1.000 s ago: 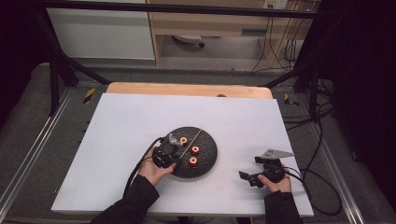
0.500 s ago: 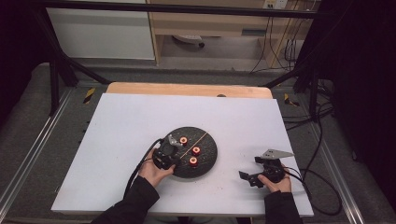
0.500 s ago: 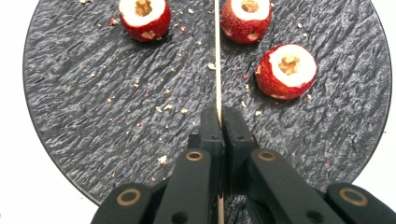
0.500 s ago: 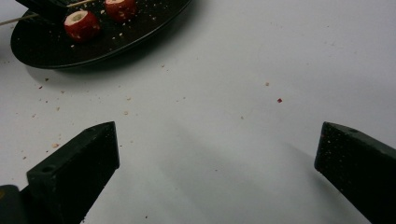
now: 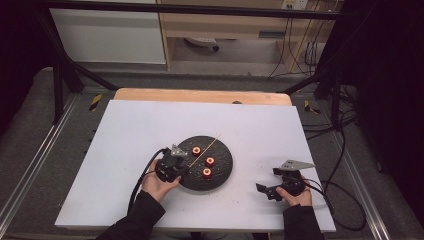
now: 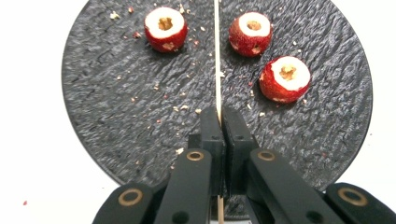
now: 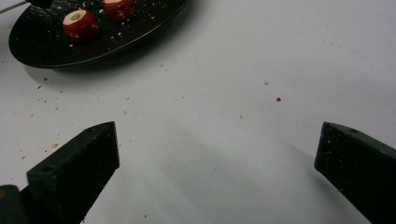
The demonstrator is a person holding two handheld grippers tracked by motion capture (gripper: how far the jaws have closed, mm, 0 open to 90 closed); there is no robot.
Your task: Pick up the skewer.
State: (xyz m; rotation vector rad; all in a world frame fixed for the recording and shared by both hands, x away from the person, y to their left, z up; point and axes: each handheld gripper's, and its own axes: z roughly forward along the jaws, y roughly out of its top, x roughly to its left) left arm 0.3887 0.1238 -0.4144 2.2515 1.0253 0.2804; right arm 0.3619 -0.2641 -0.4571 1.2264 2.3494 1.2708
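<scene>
A round black plate (image 5: 222,170) on the white table carries three red cored fruits (image 5: 196,149), (image 5: 210,161), (image 5: 206,172). My left gripper (image 5: 182,165) sits at the plate's left rim, shut on a thin wooden skewer (image 5: 206,148) that runs up and right across the plate. In the left gripper view the jaws (image 6: 220,119) pinch the skewer (image 6: 216,60), which passes between one fruit (image 6: 165,29) on its left and two (image 6: 250,33), (image 6: 285,78) on its right. My right gripper (image 5: 265,191) rests on the table to the right of the plate, open and holding nothing (image 7: 219,149).
Crumbs lie scattered on the plate (image 6: 116,102) and on the white table top (image 7: 210,84). A wooden strip (image 5: 200,95) borders the table's far edge. Metal rails and cables run along both sides of the table.
The left gripper has drawn back a little toward the plate's near-left rim. The right hand has kept still.
</scene>
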